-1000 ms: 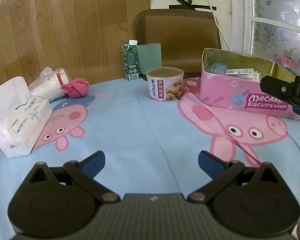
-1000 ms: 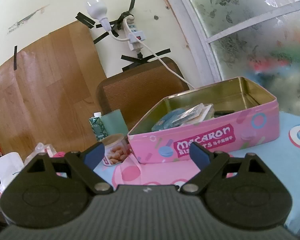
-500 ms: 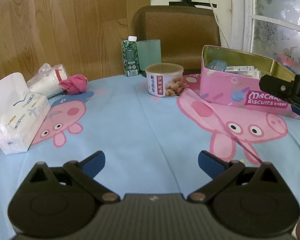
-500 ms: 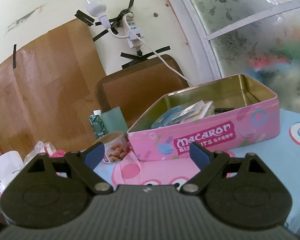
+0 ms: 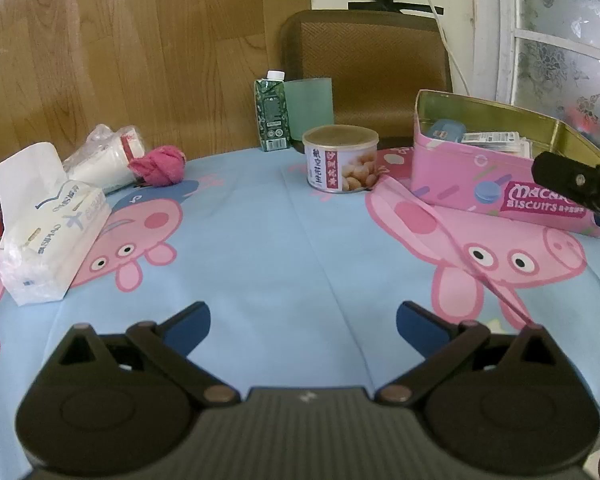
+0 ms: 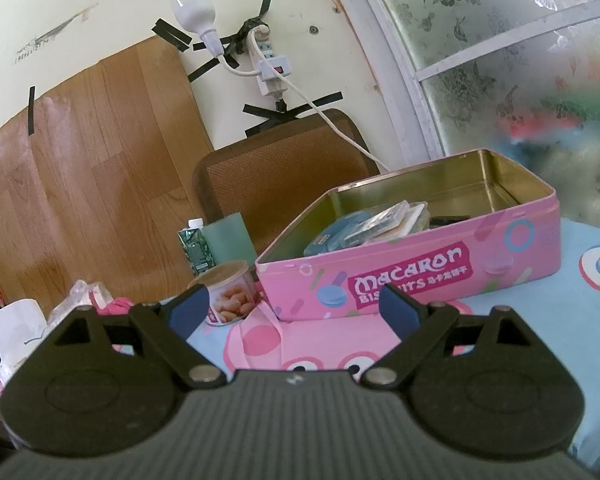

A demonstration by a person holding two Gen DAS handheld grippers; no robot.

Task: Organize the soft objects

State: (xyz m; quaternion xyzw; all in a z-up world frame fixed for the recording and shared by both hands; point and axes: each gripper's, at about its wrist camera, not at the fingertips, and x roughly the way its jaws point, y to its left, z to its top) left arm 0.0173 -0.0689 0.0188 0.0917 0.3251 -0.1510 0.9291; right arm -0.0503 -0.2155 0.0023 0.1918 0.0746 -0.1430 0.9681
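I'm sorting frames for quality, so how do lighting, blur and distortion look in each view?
Left wrist view: even daylight, sharp centre, the tin and can readable; fisheye bends the table edge and darkens the corners; the left gripper is open. Right wrist view: tilted, the frosted window shows blurred colours, the tin's lettering is sharp, and the right gripper is open.

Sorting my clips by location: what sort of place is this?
Probably a home dining corner: a cartoon-pig tablecloth, a chair at the table, and snacks such as the biscuit tin.
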